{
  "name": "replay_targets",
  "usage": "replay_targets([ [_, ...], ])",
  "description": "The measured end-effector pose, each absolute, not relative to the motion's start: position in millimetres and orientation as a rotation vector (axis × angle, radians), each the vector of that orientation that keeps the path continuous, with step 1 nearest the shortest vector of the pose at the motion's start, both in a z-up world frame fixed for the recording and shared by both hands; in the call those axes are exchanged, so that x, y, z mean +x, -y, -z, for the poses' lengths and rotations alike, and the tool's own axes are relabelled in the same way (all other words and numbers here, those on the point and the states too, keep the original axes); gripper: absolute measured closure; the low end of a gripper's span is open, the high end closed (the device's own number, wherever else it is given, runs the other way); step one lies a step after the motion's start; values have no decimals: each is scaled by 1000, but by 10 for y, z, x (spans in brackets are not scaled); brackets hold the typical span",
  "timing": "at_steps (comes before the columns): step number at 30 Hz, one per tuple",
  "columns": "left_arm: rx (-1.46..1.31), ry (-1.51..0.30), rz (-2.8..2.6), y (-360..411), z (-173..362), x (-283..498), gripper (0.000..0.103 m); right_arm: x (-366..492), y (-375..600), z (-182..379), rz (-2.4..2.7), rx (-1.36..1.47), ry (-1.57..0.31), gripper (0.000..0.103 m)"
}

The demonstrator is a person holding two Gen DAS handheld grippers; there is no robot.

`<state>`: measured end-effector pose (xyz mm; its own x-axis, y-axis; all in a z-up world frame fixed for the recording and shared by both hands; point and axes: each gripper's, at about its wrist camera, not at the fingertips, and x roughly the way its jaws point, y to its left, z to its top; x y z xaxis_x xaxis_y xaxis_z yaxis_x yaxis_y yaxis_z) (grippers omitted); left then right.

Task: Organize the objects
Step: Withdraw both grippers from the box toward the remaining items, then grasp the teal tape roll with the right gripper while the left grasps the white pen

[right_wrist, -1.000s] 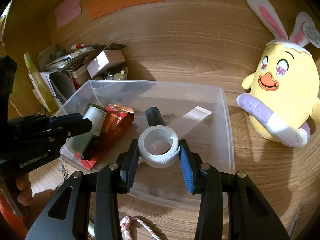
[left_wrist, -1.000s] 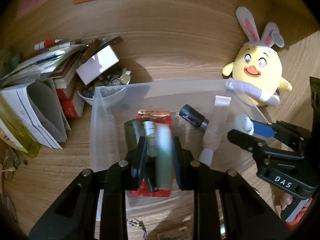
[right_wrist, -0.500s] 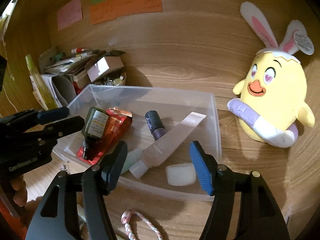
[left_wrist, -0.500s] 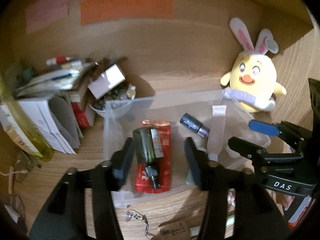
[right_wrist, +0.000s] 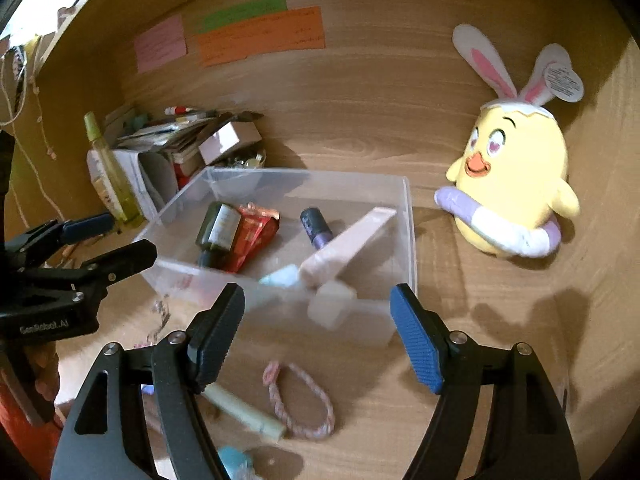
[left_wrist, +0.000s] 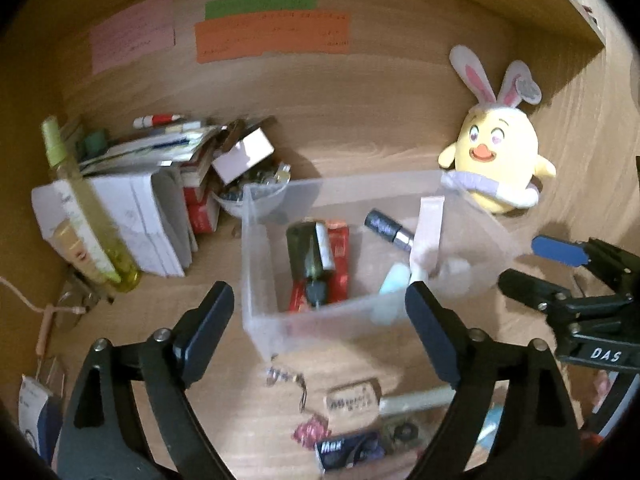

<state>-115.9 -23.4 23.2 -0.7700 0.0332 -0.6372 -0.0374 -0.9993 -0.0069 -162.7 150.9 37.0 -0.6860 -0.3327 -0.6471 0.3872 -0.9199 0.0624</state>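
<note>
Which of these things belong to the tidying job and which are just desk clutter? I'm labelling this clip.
Job:
clear bin
dark bottle
red packet
pink tube
white tape roll
rope loop, not yet binned
left gripper and right gripper, both open

Lying about:
plush chick
sticky notes
paper stack
yellow spray bottle

My left wrist camera looks down and forward over its own fingers (left_wrist: 224,312) at the clear bin (left_wrist: 264,320) from the near left. My right wrist camera faces the same bin (right_wrist: 408,216) from the near right (a bit lower). Both views share the bin, the plush chick (left_wrist: 496,160) (right_wrist: 516,184) and the wall notes (left_wrist: 272,36) (right_wrist: 260,36).
</note>
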Motion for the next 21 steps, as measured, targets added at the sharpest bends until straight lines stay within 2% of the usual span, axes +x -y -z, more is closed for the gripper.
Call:
replay_targets([
  [7, -1135, 6, -2894, 283, -58, -937, 13, -1360, -1548, -203, 2542, 1011, -125, 31],
  [18, -1233, 35, -2824, 212, 180, -684, 13, -961, -1573, 138, 2435, 1120, -16, 31],
  [21, -1252, 47, -2801, 189, 231, -634, 13, -865, -1507, 201, 2416, 1128, -34, 36],
])
